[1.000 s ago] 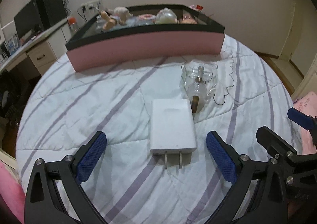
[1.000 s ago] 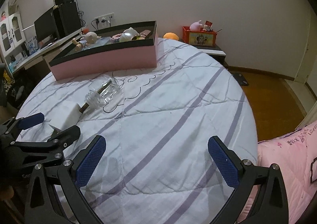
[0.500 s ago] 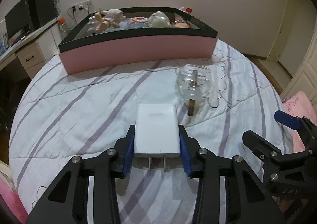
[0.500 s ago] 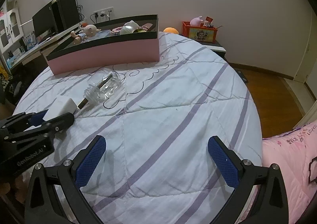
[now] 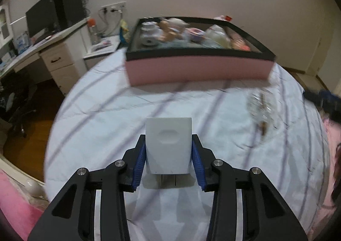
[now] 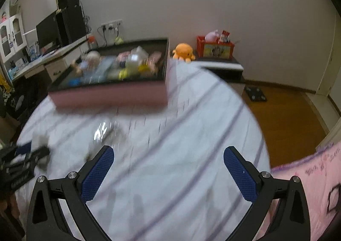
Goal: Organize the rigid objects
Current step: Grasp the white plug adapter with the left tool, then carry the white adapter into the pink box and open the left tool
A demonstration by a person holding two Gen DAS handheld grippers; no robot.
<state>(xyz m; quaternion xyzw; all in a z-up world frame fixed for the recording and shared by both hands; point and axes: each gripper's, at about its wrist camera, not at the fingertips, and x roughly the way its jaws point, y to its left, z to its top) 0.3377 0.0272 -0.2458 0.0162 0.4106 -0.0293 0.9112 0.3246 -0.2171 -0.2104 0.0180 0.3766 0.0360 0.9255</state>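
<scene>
A second ago my left gripper [image 5: 168, 164] stood wide around the white charger [image 5: 168, 147] on the quilt; since then its jaws have closed in on it, and now the blue pads press both long sides with the prongs facing back toward my camera. The charger's shadow on the quilt [image 5: 102, 126] below suggests it is lifted clear, though the motion blur makes me unsure how far.

What matters next is the pink box [image 5: 198, 68]: it lies straight ahead of the held charger and slightly right, its long side running across my view, its black rim toward me. The charger's long axis points at that wall, so I would have to carry it up and over the rim. The box looks crowded with toys and dishes; I cannot pick out a free spot from here.

My right gripper [image 6: 168, 177] hangs with its jaws wide and nothing between them, well off to the right over bare quilt. The glass bottle [image 5: 261, 106] lies between the two grippers, near the box's right corner. The bed edge falls away on my left.
</scene>
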